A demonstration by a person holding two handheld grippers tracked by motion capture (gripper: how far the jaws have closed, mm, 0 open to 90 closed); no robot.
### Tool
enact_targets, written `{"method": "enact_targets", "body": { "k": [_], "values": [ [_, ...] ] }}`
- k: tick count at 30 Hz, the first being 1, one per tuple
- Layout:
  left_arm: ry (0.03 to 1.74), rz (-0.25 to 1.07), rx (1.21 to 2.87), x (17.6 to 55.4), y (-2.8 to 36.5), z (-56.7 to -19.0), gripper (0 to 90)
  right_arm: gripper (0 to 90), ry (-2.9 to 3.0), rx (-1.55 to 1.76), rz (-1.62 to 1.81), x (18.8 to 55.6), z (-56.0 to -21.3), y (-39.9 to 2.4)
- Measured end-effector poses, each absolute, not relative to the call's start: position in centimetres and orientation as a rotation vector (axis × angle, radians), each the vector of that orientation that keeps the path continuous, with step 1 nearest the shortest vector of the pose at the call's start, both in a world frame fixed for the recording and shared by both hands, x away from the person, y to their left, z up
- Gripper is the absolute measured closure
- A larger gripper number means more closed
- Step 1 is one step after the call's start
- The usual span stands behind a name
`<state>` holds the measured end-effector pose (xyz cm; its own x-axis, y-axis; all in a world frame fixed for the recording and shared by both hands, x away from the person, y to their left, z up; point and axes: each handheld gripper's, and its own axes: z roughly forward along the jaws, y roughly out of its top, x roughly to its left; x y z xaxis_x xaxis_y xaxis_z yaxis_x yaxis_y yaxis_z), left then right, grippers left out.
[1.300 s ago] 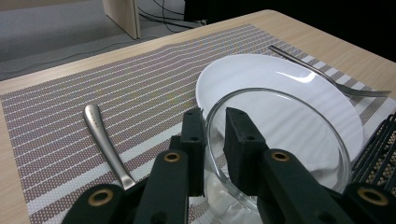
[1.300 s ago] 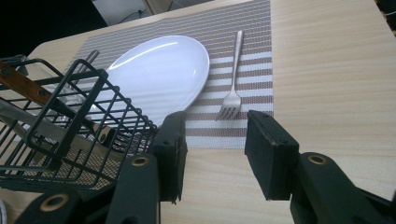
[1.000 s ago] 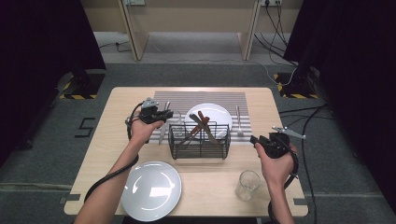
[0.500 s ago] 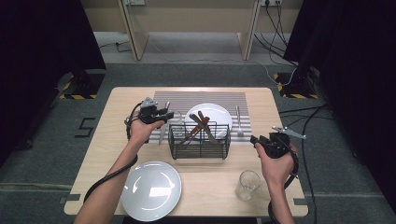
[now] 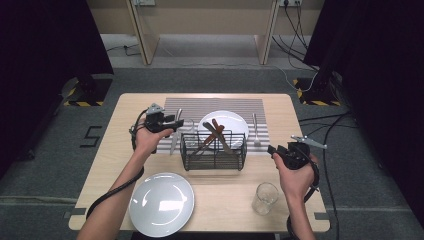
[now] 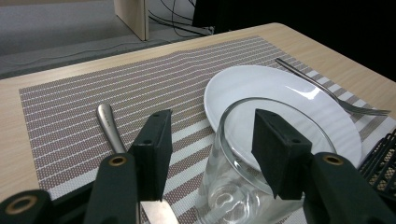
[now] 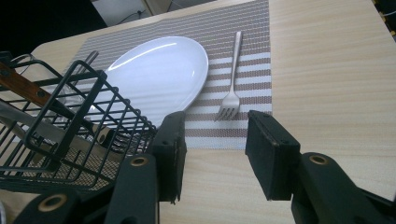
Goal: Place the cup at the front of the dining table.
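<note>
1. One glass (image 6: 243,177) stands upright on the striped mat (image 6: 70,93), just left of the white plate (image 6: 280,93) in the left gripper view; a knife (image 6: 112,128) lies on the mat just on its other side.
2. Left tongs (image 6: 212,149) straddle the glass: the right pad sits over its rim, the left pad stands clear outside the wall. The jaws have just been opening, and the pads do not press the glass.
3. From the high view, the left tongs (image 5: 175,122) hover over the mat's left part, next to the wire basket (image 5: 214,150).
4. That basket holds wooden-handled utensils (image 5: 216,131), leaning crosswise, and sits at the mat's near edge, in front of the plate (image 5: 227,120).
5. A fork (image 7: 232,93) lies on the mat to the plate's right, tines toward the person.
6. Right tongs (image 7: 215,149) stand wide with nothing between them, aimed at the fork, above bare bench (image 7: 327,93). In the high view they (image 5: 274,149) are to the right of the basket.
7. Nearer the person, a second plate (image 5: 161,204) and a second glass (image 5: 264,198) rest on the bench, well apart.
</note>
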<state>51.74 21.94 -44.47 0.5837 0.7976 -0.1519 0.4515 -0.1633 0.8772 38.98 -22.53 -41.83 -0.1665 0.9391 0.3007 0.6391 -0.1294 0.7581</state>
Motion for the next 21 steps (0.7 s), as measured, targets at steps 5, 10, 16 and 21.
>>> {"method": "enact_targets", "body": {
  "k": [5, 10, 16, 21],
  "values": [
    [1.02, 0.431, 1.806, 51.3, 22.3, -44.2, 46.3, 57.6, 1.798, 1.762, 1.195, 39.0, -41.9, -22.5],
    [1.015, 0.436, 1.806, 50.9, 22.6, -44.0, 45.3, 57.6, 1.799, 1.762, 1.194, 39.0, -41.9, -22.5],
    [1.018, 0.444, 1.813, 50.4, 22.8, -43.6, 42.4, 57.4, 1.8, 1.759, 1.194, 39.0, -41.9, -22.5],
    [1.019, 0.455, 1.806, 49.9, 23.0, -43.4, 42.1, 57.3, 1.797, 1.76, 1.194, 39.0, -41.9, -22.6]
  ]
}}
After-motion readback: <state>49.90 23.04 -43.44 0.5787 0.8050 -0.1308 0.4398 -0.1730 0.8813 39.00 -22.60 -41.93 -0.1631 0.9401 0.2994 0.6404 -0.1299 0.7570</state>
